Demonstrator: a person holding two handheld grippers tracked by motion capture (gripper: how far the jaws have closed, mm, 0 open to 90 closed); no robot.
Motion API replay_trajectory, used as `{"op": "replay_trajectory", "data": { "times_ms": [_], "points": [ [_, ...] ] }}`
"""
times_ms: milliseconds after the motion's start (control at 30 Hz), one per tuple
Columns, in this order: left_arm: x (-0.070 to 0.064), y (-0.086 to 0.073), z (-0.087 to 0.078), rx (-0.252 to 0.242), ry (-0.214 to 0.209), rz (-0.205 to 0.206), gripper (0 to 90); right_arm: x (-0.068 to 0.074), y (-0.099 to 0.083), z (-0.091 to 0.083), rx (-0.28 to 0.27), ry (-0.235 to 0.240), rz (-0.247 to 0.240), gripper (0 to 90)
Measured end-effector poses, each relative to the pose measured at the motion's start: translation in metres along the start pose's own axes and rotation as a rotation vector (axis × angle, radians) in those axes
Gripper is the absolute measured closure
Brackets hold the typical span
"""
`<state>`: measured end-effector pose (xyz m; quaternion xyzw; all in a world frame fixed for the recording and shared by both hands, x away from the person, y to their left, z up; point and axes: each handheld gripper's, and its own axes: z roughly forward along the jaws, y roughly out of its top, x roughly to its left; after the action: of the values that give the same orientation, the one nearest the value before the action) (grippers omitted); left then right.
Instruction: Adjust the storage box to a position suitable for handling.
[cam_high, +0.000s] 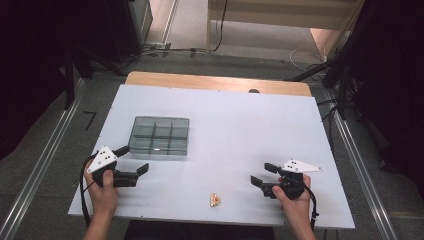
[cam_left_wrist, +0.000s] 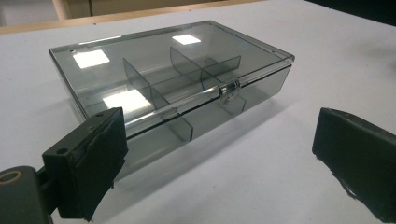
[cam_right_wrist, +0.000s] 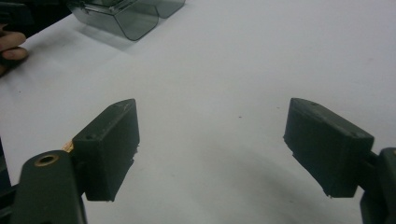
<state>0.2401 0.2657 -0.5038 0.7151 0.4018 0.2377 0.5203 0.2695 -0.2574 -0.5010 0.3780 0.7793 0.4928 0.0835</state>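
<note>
I'm at the start, w/ both claws released and empty. My left claw sits just beside the shut box, near its front left corner; in the left gripper view the latch faces me. The small gold piece lies at the near table edge, to the left of my right claw. Next, prob: steady box, pop latch.

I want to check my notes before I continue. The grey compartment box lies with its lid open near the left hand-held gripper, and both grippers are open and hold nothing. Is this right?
Not fully. The compartment box has its lid closed, with the front clasp fastened, as the left gripper view shows. The rest holds: the box lies near the left hand-held gripper, and both it and the right hand-held gripper are open and hold nothing.
</note>
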Motion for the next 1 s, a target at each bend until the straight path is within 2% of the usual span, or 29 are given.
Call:
{"op": "replay_trajectory", "data": {
  "times_ms": [333,433,567,700,767,833,1000],
  "points": [
    [0.006,0.014,-0.003,-0.009,0.000,-0.057,3.2,-0.023,-0.003,-0.026,-0.055,-0.040,0.012,8.1],
    [0.008,0.018,-0.002,-0.004,-0.005,-0.077,3.2,-0.028,-0.005,-0.033,-0.068,-0.056,0.016,7.9],
    [0.012,0.024,-0.001,0.012,-0.005,-0.082,3.2,-0.036,-0.007,-0.042,-0.080,-0.081,0.010,7.1],
    [0.017,0.033,0.001,0.022,-0.008,-0.110,3.2,-0.044,-0.010,-0.050,-0.096,-0.103,0.016,6.6],
    [0.019,0.037,0.002,0.025,0.010,-0.135,5.5,-0.048,-0.011,-0.053,-0.100,-0.111,0.024,5.9],
    [0.021,0.041,0.004,0.033,0.020,-0.142,6.1,-0.051,-0.012,-0.056,-0.102,-0.121,0.019,5.9],
    [0.031,0.051,0.009,0.051,0.050,-0.167,14.7,-0.057,-0.016,-0.061,-0.108,-0.140,0.013,2.9]
  ]
}}
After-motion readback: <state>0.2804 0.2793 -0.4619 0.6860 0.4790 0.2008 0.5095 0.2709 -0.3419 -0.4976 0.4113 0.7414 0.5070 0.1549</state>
